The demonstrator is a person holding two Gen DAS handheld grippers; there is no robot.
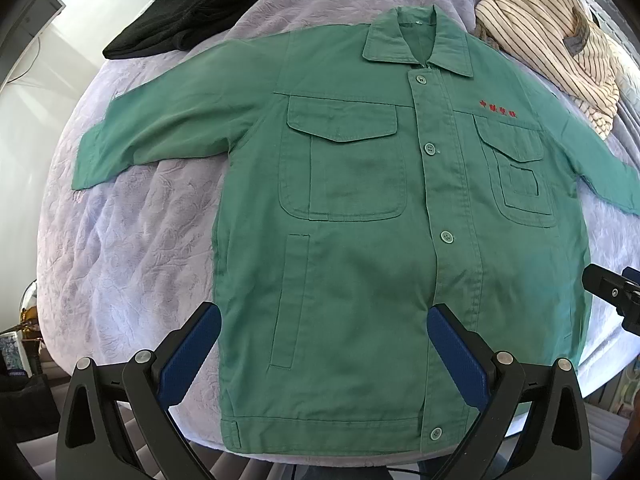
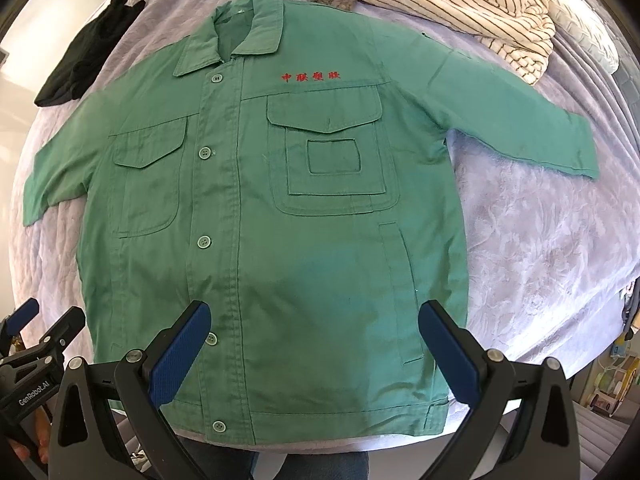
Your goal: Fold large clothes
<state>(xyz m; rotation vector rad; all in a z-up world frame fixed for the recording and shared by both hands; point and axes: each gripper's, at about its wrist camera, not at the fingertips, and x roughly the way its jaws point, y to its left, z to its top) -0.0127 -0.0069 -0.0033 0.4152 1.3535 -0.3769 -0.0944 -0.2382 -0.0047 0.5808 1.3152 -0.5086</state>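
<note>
Both tools, left tool (image 1: pixel 324 344) and right tool (image 2: pixel 314 336), hover with fingers apart above the green jacket's (image 1: pixel 360 200) hem; folding hasn't begun, so next comes gripping a sleeve.

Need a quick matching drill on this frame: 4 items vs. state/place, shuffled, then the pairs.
Things:
1. green jacket
2. black garment
3. striped garment
4. right tool

States/places:
A. crumpled heap past the jacket's shoulder on the red-lettering side
B. open, fingers spread above the hem
C. spread flat face up, buttoned, sleeves out to the sides
D. dark bundle beyond the sleeve on the plain-pocket side

Pairs: 1-C, 2-D, 3-A, 4-B
</note>
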